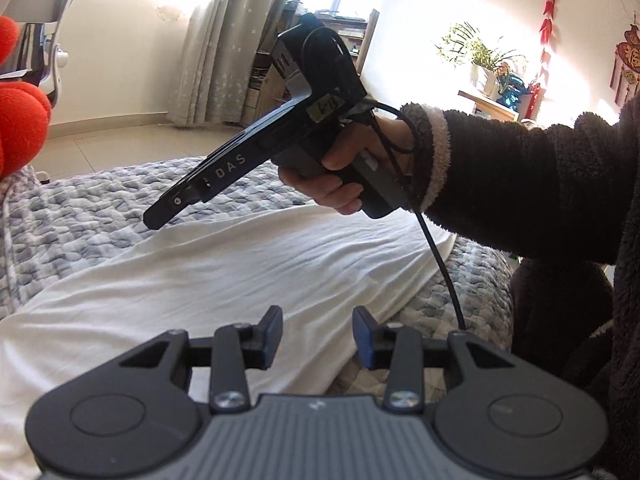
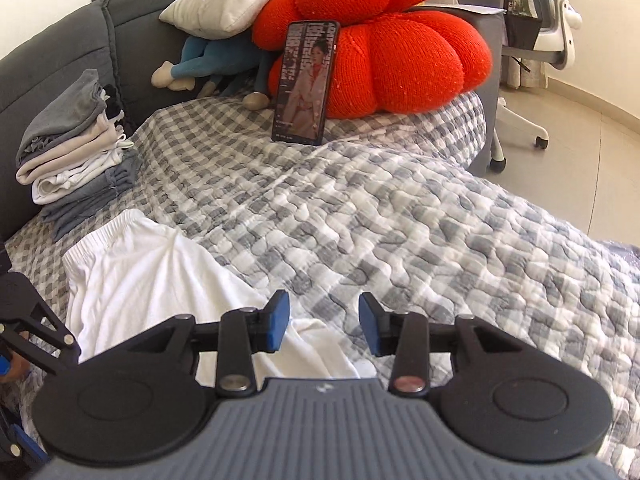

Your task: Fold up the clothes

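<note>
We noted a white garment [image 2: 152, 264] lying spread on the checked quilt [image 2: 400, 208] beside a stack of folded clothes [image 2: 72, 144], both hand-held grippers, left [image 1: 316, 336] and right [image 2: 324, 322], parted and empty above it, so folding remained.

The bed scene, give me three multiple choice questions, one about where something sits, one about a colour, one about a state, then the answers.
1. Where is the phone?
A. propped against the knitted cushion
B. flat on the floor
C. on the folded stack

2. What colour is the knitted cushion?
A. green
B. red
C. yellow

3. How is the right claw?
A. shut on the garment
B. shut, empty
C. open, empty

Answers: 1 A, the phone stands upright leaning on it. 2 B, bright red knit. 3 C, a clear gap between the pads, above the white garment.
</note>
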Tool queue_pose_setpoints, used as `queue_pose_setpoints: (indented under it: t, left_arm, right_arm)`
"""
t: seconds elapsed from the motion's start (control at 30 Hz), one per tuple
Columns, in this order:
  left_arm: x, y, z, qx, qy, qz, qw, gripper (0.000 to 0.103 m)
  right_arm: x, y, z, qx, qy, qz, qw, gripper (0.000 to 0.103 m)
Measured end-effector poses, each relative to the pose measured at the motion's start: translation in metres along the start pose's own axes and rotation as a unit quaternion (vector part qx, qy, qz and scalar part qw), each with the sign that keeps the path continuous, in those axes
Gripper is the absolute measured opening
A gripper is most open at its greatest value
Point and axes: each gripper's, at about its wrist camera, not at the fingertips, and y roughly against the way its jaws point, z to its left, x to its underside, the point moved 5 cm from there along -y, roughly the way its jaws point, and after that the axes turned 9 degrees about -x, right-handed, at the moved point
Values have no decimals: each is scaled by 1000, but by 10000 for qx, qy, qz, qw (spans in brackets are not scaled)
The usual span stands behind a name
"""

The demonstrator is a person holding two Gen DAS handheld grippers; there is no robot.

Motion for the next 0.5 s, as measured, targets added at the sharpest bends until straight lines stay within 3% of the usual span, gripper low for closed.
queue_pose_setpoints:
  t: [0.2,0.5]
  left_arm:
    - [3,-21,-2,121,-63,285,9995,39]
    - [4,-19,2,183,98,272,9994,41]
  right_arm:
    - [3,14,-12,-91,-114,-250,9996,42]
    - [12,10,-14,-167,202,100,9996,42]
